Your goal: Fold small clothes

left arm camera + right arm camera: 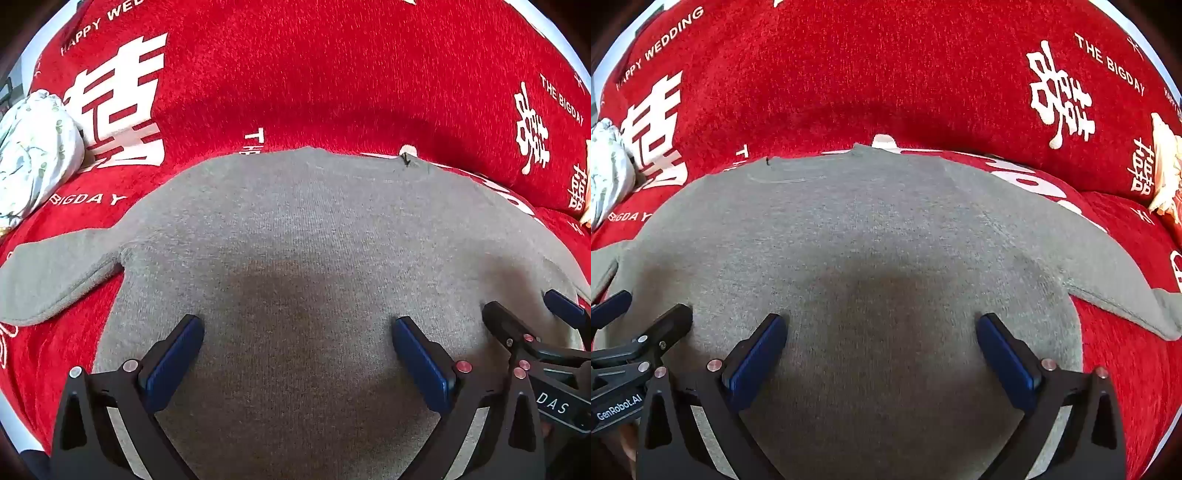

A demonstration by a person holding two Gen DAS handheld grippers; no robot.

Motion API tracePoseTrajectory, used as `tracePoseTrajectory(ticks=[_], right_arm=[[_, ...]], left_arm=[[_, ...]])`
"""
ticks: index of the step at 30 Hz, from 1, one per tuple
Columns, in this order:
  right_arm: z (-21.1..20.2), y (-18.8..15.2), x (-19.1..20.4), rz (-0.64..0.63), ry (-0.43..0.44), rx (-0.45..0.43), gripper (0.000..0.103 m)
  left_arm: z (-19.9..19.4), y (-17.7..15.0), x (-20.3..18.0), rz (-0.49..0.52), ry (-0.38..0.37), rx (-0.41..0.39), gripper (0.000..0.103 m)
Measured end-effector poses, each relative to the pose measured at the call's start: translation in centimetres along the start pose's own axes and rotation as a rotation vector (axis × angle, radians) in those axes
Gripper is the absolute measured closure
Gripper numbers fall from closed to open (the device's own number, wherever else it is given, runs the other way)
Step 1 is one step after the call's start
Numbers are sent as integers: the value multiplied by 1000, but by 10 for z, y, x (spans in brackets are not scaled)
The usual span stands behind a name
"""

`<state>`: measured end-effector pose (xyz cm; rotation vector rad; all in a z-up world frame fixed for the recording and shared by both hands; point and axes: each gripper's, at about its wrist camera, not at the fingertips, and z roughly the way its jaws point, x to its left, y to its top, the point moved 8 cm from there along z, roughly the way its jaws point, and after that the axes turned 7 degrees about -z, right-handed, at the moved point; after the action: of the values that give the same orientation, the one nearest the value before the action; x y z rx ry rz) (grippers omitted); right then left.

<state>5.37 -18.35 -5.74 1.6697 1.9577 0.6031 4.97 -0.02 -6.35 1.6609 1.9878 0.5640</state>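
A grey knit top lies spread flat on a red sofa cover, with one sleeve out to the left; in the right wrist view the top shows its other sleeve out to the right. My left gripper is open and empty, hovering over the lower part of the top. My right gripper is open and empty, over the same lower part, just right of the left one. Each gripper shows at the edge of the other's view: the right gripper and the left gripper.
The red cover with white characters and lettering rises into a backrest behind the top. A white floral bundle sits at the far left. A cream and pale orange object sits at the far right on the seat.
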Motion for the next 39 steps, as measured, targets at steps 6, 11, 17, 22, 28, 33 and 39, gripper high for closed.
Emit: tracePoseTrajectory(ticks=[6,11,17,22,28,33,39], right_arm=[[0,-2,0,2,1,2,0],[-4,-2,-4,3,2,-1,0],[1,-1,1,1,-5,-7,0],[3,0,0,5,5,-9,0],[2,0,1,0,-2,-8,0],[3,-1,2,-5,-11,-7,0],[3,-1,1,0,-5,-12,0]], left_arm=[[-6,2,0,-7,-6,-24,0],[-6,9,0,-11,-4,-15,0],[-5,4,-1,-13,1,-29,0],[-4,4,-1,-14,4,-30,0],[-3,3,0,-15,3,-31,0],[-3,2,0,-15,1,-33,0],[-3,2,1,-13,2,-32,0]])
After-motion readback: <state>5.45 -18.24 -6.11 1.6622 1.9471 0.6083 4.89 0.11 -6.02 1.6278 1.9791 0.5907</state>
